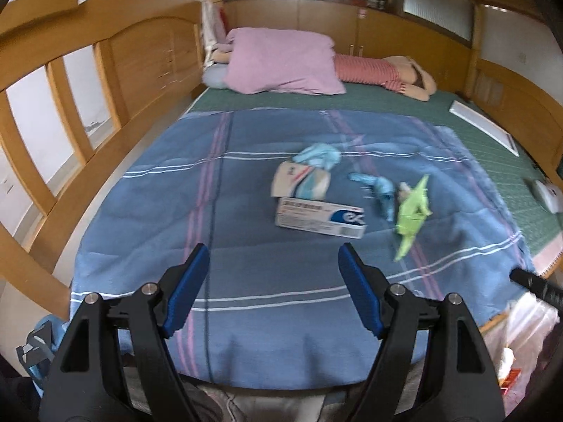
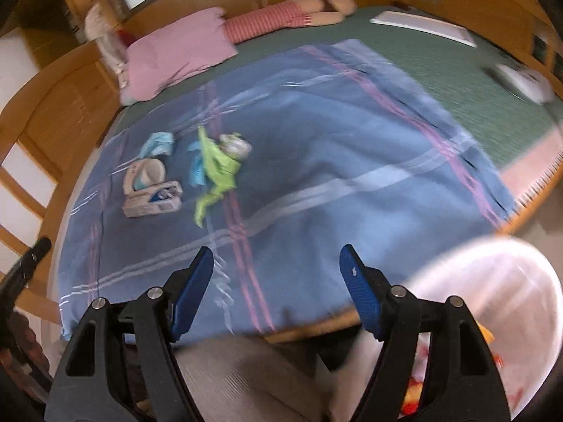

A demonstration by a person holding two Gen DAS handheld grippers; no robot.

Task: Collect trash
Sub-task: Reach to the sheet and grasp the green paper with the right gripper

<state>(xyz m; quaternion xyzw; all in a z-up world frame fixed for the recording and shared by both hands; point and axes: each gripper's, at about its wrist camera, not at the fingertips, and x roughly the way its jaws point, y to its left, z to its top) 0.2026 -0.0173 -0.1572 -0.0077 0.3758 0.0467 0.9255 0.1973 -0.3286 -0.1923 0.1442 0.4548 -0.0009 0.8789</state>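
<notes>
Trash lies on the blue striped blanket [image 1: 246, 183]: a white medicine box [image 1: 320, 218], a flattened white-and-blue carton [image 1: 301, 181], crumpled light-blue paper [image 1: 318, 154], a blue scrap [image 1: 381, 191] and a green folded paper [image 1: 413, 211]. My left gripper [image 1: 272, 263] is open and empty, short of the box. My right gripper [image 2: 276, 267] is open and empty over the blanket's near edge; the same trash lies far left in its view, box [image 2: 153, 202], green paper [image 2: 218, 172]. A clear trash bag [image 2: 492, 299] with bits inside sits at lower right.
A pink pillow [image 1: 281, 59] and a striped doll [image 1: 380, 70] lie at the head of the bed. A white flat board [image 1: 485, 126] and a white device [image 1: 547, 193] rest on the green mat at right. Wooden rails [image 1: 70, 112] border the left side.
</notes>
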